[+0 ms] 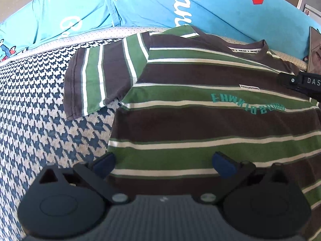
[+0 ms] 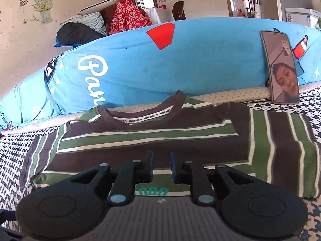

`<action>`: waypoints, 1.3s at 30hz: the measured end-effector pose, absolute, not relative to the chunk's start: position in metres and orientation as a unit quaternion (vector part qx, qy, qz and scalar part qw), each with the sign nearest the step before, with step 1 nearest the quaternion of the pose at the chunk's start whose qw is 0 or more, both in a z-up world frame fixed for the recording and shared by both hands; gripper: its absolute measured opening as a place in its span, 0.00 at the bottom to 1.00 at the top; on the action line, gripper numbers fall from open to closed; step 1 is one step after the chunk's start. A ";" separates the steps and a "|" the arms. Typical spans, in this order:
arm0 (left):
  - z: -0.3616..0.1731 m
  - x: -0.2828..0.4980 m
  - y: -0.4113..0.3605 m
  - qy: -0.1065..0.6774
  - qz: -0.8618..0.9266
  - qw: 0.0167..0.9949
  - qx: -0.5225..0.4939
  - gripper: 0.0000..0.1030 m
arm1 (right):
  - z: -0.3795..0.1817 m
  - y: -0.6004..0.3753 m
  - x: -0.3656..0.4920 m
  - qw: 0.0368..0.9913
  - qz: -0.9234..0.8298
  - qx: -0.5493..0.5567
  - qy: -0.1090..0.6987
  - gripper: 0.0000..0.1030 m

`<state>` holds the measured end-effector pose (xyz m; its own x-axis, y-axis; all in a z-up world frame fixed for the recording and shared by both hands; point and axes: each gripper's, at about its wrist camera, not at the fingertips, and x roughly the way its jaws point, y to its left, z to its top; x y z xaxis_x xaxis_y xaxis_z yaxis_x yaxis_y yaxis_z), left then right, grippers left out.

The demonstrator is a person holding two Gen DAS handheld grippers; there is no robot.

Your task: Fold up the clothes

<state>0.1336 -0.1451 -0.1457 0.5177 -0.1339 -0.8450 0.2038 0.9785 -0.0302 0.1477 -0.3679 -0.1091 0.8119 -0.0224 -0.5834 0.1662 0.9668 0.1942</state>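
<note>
the striped t-shirt (image 1: 200, 120) lies face up and spread flat on the houndstooth bed cover (image 1: 40, 110), its collar (image 2: 140, 116) toward the far edge of the bed, where a blue bolster (image 2: 180, 60) runs along and a phone (image 2: 280, 68) leans against it. the shirt's long axis runs from that collar back toward the near edge, so its hem is on the person's side.

the left gripper (image 1: 163, 161) hovers low over the shirt's left flank, fingers (image 1: 104, 163) spread wide with nothing between them; the left sleeve (image 1: 96, 80) lies flat ahead and to its left, well apart from the fingers. the right gripper (image 2: 162, 169) sits over the chest near the teal lettering, its fingers (image 2: 149, 166) drawn close with a narrow gap and no cloth pinched that can be seen.

judging from this, folding has not begun. the left gripper is nearer the left side seam and sleeve, so a first lengthwise fold inward likely falls to it.
</note>
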 end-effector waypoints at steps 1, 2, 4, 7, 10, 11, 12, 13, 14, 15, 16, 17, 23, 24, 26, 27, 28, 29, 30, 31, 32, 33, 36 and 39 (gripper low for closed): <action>-0.144 0.135 -0.143 0.481 -0.095 0.871 0.033 1.00 | -0.109 -0.366 0.151 0.945 -0.047 0.122 0.299 0.17; -0.143 0.136 -0.142 0.480 -0.094 0.871 0.030 1.00 | -0.109 -0.364 0.154 0.946 -0.044 0.124 0.297 0.17; -0.142 0.140 -0.138 0.483 -0.090 0.871 0.020 1.00 | -0.111 -0.361 0.162 0.947 -0.043 0.120 0.296 0.17; -0.141 0.145 -0.134 0.489 -0.086 0.868 0.006 1.00 | -0.115 -0.358 0.173 0.947 -0.045 0.108 0.299 0.17; -0.141 0.148 -0.133 0.492 -0.084 0.867 0.003 1.00 | -0.124 -0.358 0.183 0.942 -0.058 0.098 0.314 0.17; -0.141 0.149 -0.133 0.493 -0.084 0.866 0.004 1.00 | -0.127 -0.359 0.185 0.942 -0.060 0.101 0.315 0.17; -0.142 0.150 -0.134 0.493 -0.084 0.866 0.005 1.00 | -0.130 -0.361 0.186 0.942 -0.061 0.105 0.313 0.17; -0.142 0.150 -0.134 0.494 -0.085 0.865 0.005 1.00 | -0.132 -0.361 0.188 0.943 -0.062 0.104 0.311 0.17; -0.142 0.151 -0.134 0.495 -0.085 0.865 0.005 1.00 | -0.133 -0.360 0.190 0.944 -0.062 0.102 0.309 0.17; -0.142 0.151 -0.134 0.496 -0.085 0.864 0.005 1.00 | -0.133 -0.360 0.193 0.944 -0.062 0.099 0.308 0.17; -0.143 0.151 -0.134 0.497 -0.085 0.864 0.004 1.00 | -0.133 -0.359 0.196 0.944 -0.062 0.100 0.307 0.17; -0.143 0.152 -0.134 0.498 -0.085 0.863 0.004 1.00 | -0.133 -0.359 0.199 0.944 -0.062 0.102 0.306 0.18; -0.145 0.153 -0.134 0.502 -0.085 0.861 0.006 1.00 | -0.132 -0.351 0.216 0.948 -0.054 0.080 0.305 0.25; -0.145 0.154 -0.134 0.503 -0.085 0.860 0.005 1.00 | -0.129 -0.352 0.217 0.948 -0.053 0.081 0.304 0.25; -0.146 0.154 -0.133 0.504 -0.084 0.859 0.002 1.00 | -0.123 -0.358 0.216 0.950 -0.050 0.102 0.292 0.25; -0.146 0.154 -0.133 0.505 -0.085 0.859 0.002 1.00 | -0.122 -0.362 0.217 0.950 -0.052 0.109 0.289 0.25; -0.146 0.154 -0.133 0.505 -0.085 0.859 0.002 1.00 | -0.121 -0.365 0.218 0.949 -0.056 0.109 0.292 0.25; -0.146 0.154 -0.133 0.506 -0.085 0.859 0.003 1.00 | -0.124 -0.368 0.220 0.946 -0.062 0.109 0.298 0.25; -0.146 0.154 -0.133 0.506 -0.086 0.858 0.004 1.00 | -0.127 -0.372 0.223 0.943 -0.068 0.109 0.306 0.25; -0.146 0.153 -0.133 0.506 -0.087 0.858 0.004 1.00 | -0.129 -0.375 0.224 0.942 -0.071 0.115 0.307 0.21; -0.146 0.153 -0.133 0.506 -0.088 0.858 0.005 1.00 | -0.131 -0.380 0.225 0.942 -0.072 0.122 0.305 0.19; -0.146 0.153 -0.133 0.506 -0.088 0.858 0.005 1.00 | -0.132 -0.384 0.226 0.941 -0.074 0.130 0.303 0.18; -0.148 0.154 -0.131 0.508 -0.087 0.857 0.004 1.00 | -0.134 -0.392 0.234 0.939 -0.074 0.147 0.303 0.17; -0.149 0.154 -0.131 0.508 -0.086 0.857 0.006 1.00 | -0.138 -0.399 0.239 0.940 -0.080 0.151 0.294 0.11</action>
<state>0.1540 -0.1313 -0.1494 0.4684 -0.1407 -0.8722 0.1528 0.9853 -0.0769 0.2395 -0.3987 -0.1375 0.8148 -0.0613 -0.5765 0.2390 0.9415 0.2378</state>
